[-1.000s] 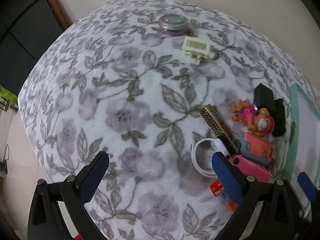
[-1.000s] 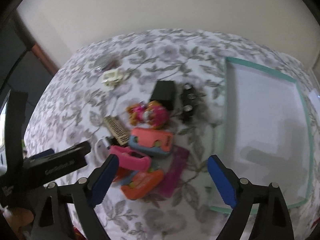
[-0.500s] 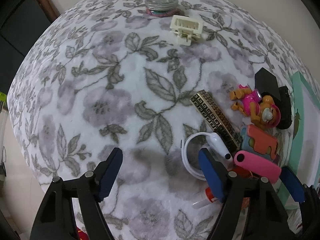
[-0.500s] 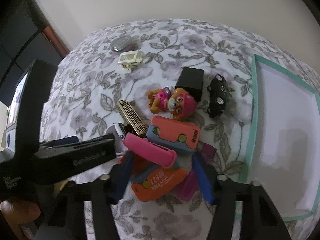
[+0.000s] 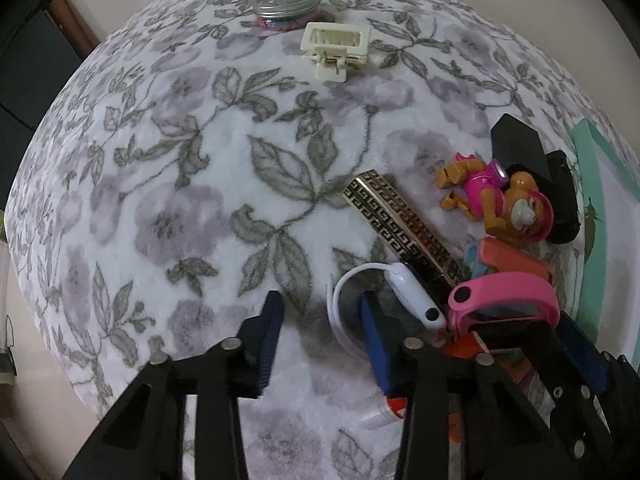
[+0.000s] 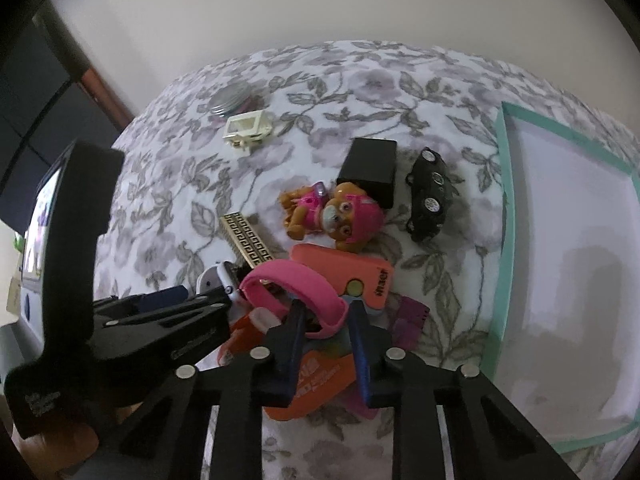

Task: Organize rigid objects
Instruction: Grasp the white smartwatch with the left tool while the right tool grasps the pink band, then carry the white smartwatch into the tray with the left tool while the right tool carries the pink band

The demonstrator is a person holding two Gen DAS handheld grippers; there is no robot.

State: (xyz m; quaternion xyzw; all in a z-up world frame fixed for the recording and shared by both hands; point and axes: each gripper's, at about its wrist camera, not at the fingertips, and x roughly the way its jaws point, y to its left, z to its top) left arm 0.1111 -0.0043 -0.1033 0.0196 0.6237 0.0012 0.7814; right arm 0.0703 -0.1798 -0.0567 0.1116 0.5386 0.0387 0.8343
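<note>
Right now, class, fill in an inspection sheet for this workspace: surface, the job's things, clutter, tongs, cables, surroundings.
Surface: floral blanket, soft, patterned.
Job's things: pink band, pup figure, black toy car, black box, gold patterned bar, coral toy phone, white wristband lie crowded together; cream hair clip and lidded tin lie apart at the far edge.
Clutter: orange toy and purple piece lie under the pile.
Tongs: right tongs straddle the pink band, grip unclear; left tongs open over the blanket.
Cables: nothing seen.
Surroundings: teal-rimmed tray on the right; pale wall behind.
</note>
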